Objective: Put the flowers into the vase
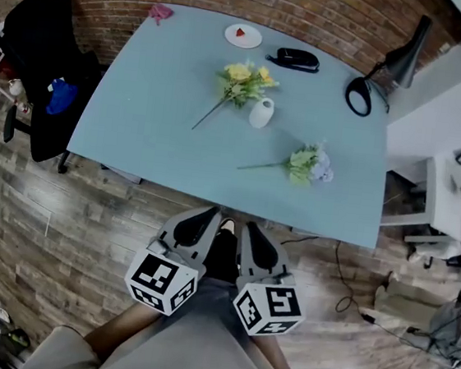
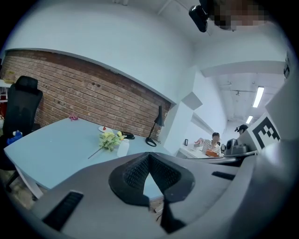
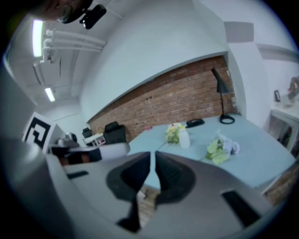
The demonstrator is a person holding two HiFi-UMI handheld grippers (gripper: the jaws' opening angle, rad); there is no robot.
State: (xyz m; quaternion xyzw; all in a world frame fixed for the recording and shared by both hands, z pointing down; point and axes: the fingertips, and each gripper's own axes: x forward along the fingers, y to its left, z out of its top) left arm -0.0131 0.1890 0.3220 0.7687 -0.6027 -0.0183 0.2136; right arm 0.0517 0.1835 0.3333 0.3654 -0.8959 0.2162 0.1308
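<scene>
Holding the left hand-held gripper (image 1: 208, 217) and the right hand-held gripper (image 1: 248, 229) clenched and empty, a person (image 1: 186, 356) stands short of the tabletop (image 1: 155, 121).

Both tools sit side by side, low in front of the body over the wooden floor (image 1: 60, 226), noses tipped slightly down toward the near edge. On the pale blue surface the white vase (image 1: 261, 113) stands upright, with a yellow bunch of flowers (image 1: 242, 78) lying just beside it and a pale green and lilac bunch (image 1: 307, 163) lying apart, nearer the edge. A black desk lamp (image 1: 397, 62), a dark object (image 1: 294, 59), a small plate (image 1: 243, 35) and a pink scrap (image 1: 159, 12) line the far side by the brick wall (image 1: 317, 7). A black office chair (image 1: 45, 67) stands at left.
</scene>
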